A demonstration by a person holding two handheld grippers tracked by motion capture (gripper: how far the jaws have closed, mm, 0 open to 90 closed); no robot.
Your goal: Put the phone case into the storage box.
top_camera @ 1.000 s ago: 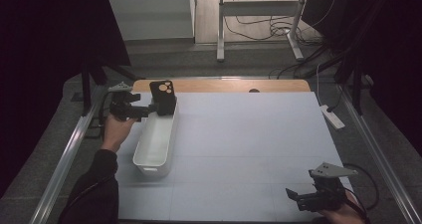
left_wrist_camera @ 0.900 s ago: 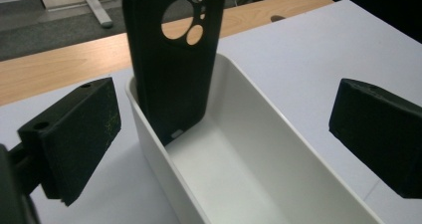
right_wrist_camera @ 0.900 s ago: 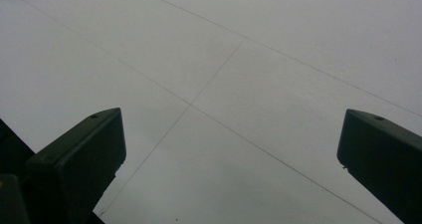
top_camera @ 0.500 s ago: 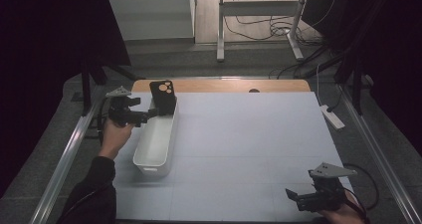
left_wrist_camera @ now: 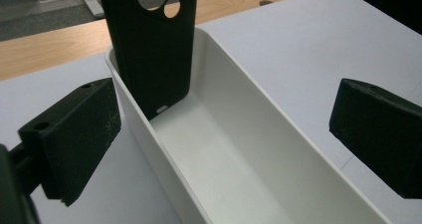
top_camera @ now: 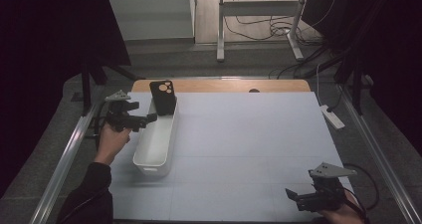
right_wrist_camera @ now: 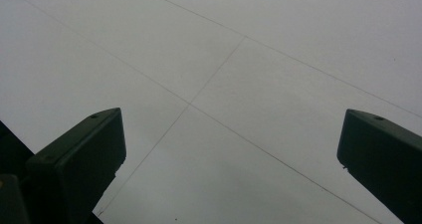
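A black phone case (top_camera: 163, 97) (left_wrist_camera: 152, 45) with camera cut-outs stands on end in the far end of a long white bin (top_camera: 166, 142) (left_wrist_camera: 234, 154), leaning on the bin's wall. My left gripper (top_camera: 147, 118) (left_wrist_camera: 224, 134) is open, held just left of the bin; its jaws straddle the bin's near wall with nothing between them. My right gripper (top_camera: 294, 198) (right_wrist_camera: 229, 154) is open at the table's front right, over the bare white mat.
The white mat (top_camera: 249, 144) covers most of the table, with a wooden strip (top_camera: 224, 86) along the far edge. A small white device (top_camera: 332, 117) lies off the mat's right edge. Metal rails run down both sides.
My left gripper has drawn back to the left, away from the phone case, which stays standing in the bin. The right gripper has not moved.
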